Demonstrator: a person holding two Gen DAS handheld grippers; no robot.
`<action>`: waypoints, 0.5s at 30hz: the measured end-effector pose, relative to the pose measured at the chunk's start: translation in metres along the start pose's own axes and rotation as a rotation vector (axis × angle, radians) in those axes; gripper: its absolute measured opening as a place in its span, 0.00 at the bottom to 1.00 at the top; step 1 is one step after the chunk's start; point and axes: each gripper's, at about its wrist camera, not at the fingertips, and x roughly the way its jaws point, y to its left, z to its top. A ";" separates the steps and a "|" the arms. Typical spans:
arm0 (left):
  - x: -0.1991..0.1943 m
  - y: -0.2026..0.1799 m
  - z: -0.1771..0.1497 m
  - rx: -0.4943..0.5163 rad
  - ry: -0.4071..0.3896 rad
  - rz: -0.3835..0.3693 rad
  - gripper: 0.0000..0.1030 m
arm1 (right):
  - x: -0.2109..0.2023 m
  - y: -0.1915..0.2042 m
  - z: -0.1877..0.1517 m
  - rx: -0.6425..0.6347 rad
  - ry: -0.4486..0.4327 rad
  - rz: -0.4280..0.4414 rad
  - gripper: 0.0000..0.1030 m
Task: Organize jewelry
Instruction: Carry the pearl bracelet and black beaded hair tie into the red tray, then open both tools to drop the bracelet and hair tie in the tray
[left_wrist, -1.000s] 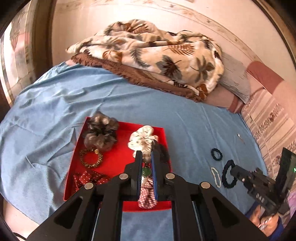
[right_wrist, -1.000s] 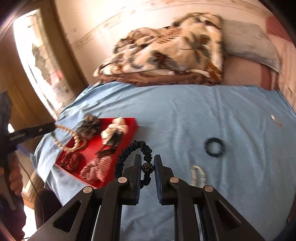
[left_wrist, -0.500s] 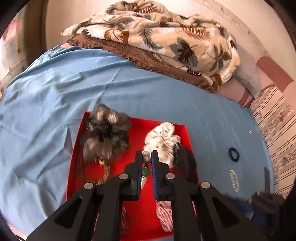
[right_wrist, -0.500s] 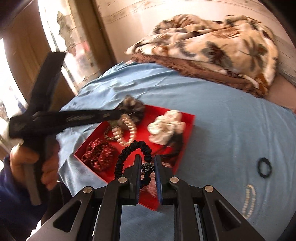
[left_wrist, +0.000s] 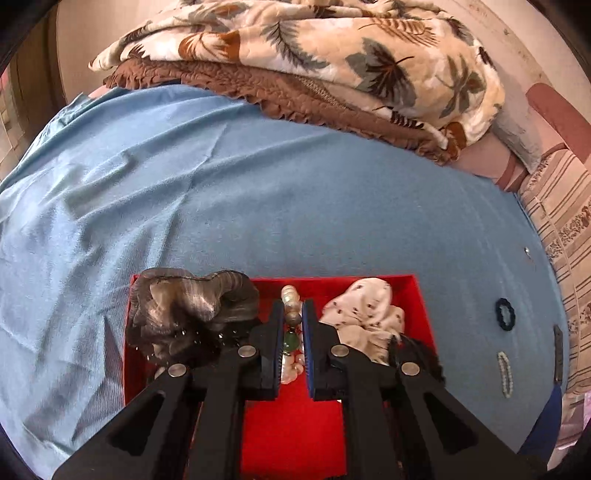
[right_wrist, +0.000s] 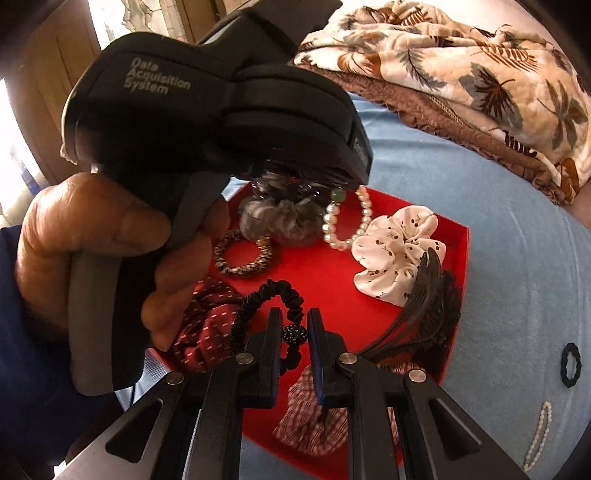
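Observation:
My left gripper (left_wrist: 293, 314) is shut on a pearl bracelet (left_wrist: 290, 295) with a green bead, hanging over the red tray (left_wrist: 421, 295). In the right wrist view the bracelet (right_wrist: 345, 221) dangles from the left gripper's body (right_wrist: 221, 92) above the tray (right_wrist: 461, 251). My right gripper (right_wrist: 293, 321) is shut on a black beaded hair tie (right_wrist: 269, 295), held over the tray's near side.
The tray holds a grey scrunchie (left_wrist: 192, 310), a white dotted scrunchie (right_wrist: 399, 251), a leopard band (right_wrist: 242, 254), red scrunchies (right_wrist: 207, 325), a black claw clip (right_wrist: 424, 317). On the blue sheet lie a black ring (right_wrist: 570, 363) and pearl strand (right_wrist: 539, 435). Folded blankets (left_wrist: 332, 55) lie behind.
Both grippers have moved over the red tray and lower. The pearl bracelet and the black hair tie now hang above the tray's inside.

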 end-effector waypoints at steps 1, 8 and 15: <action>0.001 0.002 0.000 -0.003 0.001 0.002 0.09 | 0.003 -0.002 0.000 0.004 0.003 -0.005 0.15; 0.007 0.007 -0.003 -0.009 0.005 0.003 0.09 | 0.017 -0.006 -0.003 0.016 0.028 -0.014 0.15; -0.007 0.009 -0.003 -0.036 -0.036 -0.023 0.09 | 0.012 -0.002 -0.005 0.000 0.010 -0.018 0.16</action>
